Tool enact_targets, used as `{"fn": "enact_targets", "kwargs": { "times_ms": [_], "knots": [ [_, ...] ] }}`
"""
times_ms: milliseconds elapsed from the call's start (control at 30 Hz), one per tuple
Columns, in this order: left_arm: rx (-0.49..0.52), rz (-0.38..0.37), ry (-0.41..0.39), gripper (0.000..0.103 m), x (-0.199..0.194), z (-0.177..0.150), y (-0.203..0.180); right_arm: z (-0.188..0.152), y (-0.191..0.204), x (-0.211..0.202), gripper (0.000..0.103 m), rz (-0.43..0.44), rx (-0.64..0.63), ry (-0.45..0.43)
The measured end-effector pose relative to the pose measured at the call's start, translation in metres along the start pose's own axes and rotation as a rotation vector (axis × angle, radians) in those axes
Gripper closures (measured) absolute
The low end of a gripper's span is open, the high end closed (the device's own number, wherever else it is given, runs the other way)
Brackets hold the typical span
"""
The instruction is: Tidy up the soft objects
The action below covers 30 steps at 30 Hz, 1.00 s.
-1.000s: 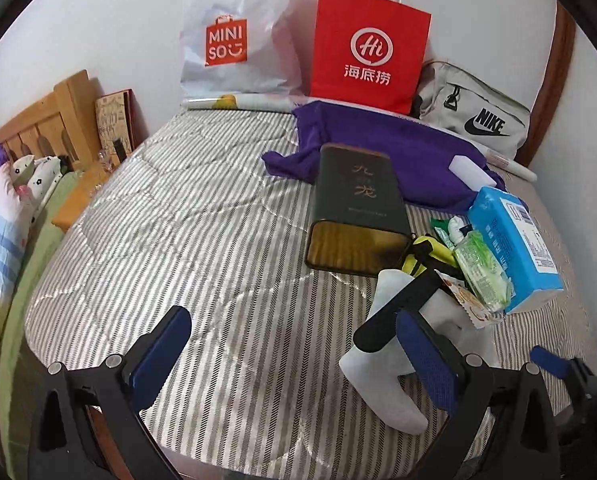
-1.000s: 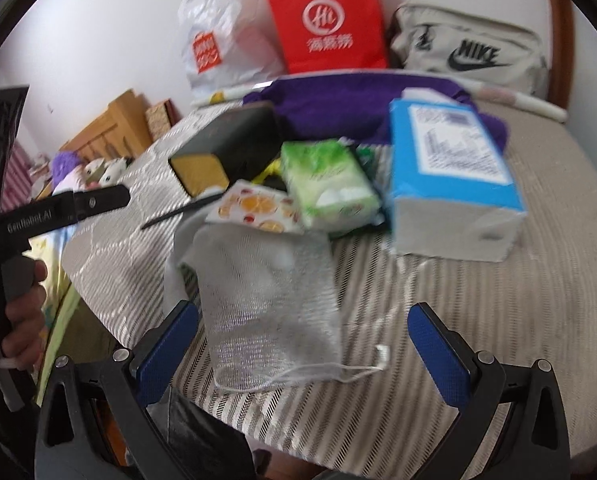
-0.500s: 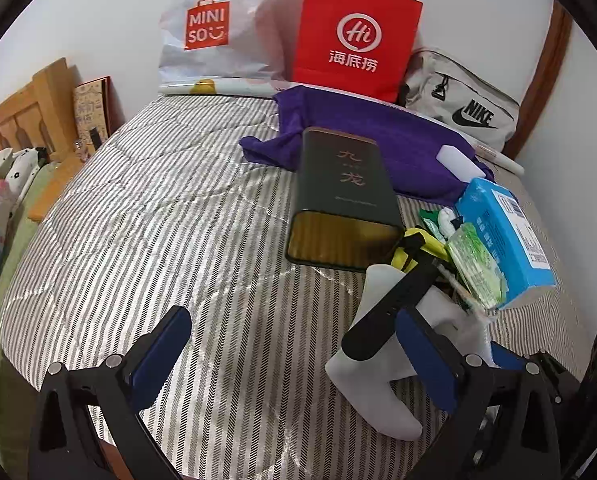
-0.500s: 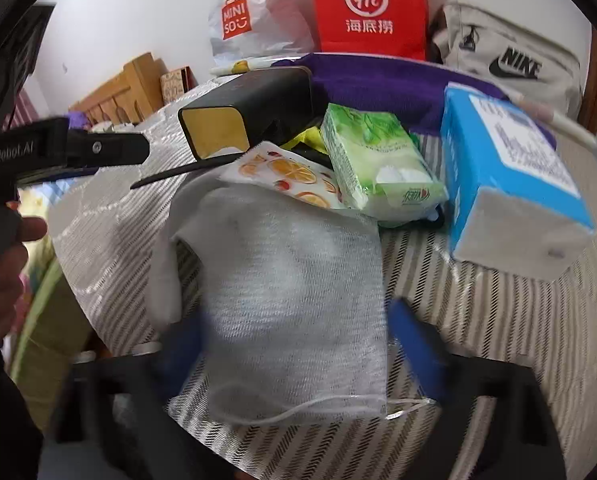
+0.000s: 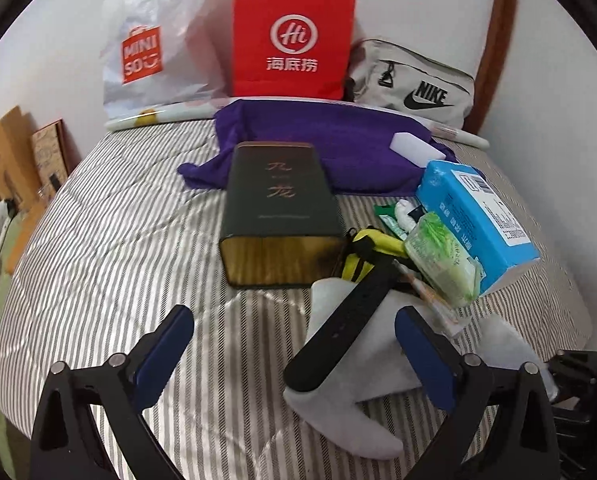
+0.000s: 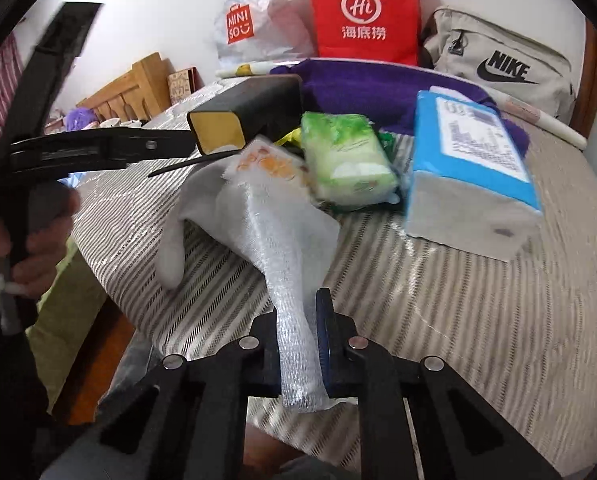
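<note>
Now, from the left side, the left gripper hangs over the striped mattress with its jaws spread wide, pinching nothing. Between its fingers lie a white sock and a black strap, in front of a dark tin box. More to the right, the right gripper has just been closing, and its blue pads now squeeze the white mesh pouch at the mattress edge, near the green tissue pack and blue tissue box.

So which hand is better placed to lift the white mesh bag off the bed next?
The right. Its tool has just closed on the white mesh bag, gathering its near end. The left tool stands open over the white sock, gripping nothing.
</note>
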<state>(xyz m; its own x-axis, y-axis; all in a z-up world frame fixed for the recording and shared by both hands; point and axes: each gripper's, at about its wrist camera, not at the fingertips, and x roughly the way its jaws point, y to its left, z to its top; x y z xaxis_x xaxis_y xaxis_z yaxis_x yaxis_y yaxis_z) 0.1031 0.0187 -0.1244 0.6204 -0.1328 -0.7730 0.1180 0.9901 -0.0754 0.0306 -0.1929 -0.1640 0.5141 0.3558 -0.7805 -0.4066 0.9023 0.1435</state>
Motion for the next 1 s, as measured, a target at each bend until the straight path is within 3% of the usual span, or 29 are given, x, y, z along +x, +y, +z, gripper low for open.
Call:
{"fn": "enact_targets", "kwargs": {
  "times_ms": [67, 133, 233, 300, 333, 567, 633, 700, 833, 867, 900, 1000],
  "knots": [
    [0.022, 0.006, 0.014, 0.011, 0.005, 0.001, -0.003, -0.002, -0.005, -0.007, 0.091, -0.022, -0.001, -0.014],
    [0.049, 0.011, 0.033, 0.023, 0.010, 0.001, -0.007, -0.004, -0.011, -0.013, 0.091, -0.035, -0.002, -0.022],
    [0.058, -0.033, 0.067, 0.047, 0.017, -0.003, -0.006, -0.004, -0.022, -0.015, 0.091, -0.069, 0.014, -0.022],
    [0.055, -0.073, 0.078, 0.073, 0.016, -0.006, -0.005, -0.004, -0.031, -0.013, 0.091, -0.079, 0.031, -0.020],
    [0.062, -0.084, 0.082, 0.077, 0.013, -0.008, -0.005, -0.004, -0.035, -0.012, 0.091, -0.085, 0.041, -0.022],
    [0.094, -0.093, 0.101, 0.077, 0.009, -0.013, 0.000, -0.005, -0.047, -0.004, 0.091, -0.076, 0.082, -0.015],
    [0.102, -0.113, 0.094, 0.067, 0.013, -0.011, 0.000, -0.006, -0.047, -0.002, 0.091, -0.068, 0.085, -0.011],
    [0.108, -0.122, 0.096, 0.049, 0.019, -0.009, 0.001, -0.007, -0.047, 0.000, 0.091, -0.065, 0.086, -0.007],
    [0.105, -0.142, 0.094, 0.049, 0.025, -0.007, 0.005, -0.006, -0.045, 0.005, 0.091, -0.063, 0.087, 0.009],
    [0.105, -0.156, 0.092, 0.057, 0.024, -0.008, 0.006, -0.006, -0.045, 0.006, 0.091, -0.060, 0.086, 0.012],
    [0.107, -0.164, 0.095, 0.070, 0.024, -0.009, 0.007, -0.006, -0.045, 0.008, 0.091, -0.063, 0.085, 0.015],
    [0.114, -0.203, 0.099, 0.084, 0.020, -0.015, 0.008, -0.005, -0.045, 0.009, 0.091, -0.065, 0.084, 0.017]
  ]
}}
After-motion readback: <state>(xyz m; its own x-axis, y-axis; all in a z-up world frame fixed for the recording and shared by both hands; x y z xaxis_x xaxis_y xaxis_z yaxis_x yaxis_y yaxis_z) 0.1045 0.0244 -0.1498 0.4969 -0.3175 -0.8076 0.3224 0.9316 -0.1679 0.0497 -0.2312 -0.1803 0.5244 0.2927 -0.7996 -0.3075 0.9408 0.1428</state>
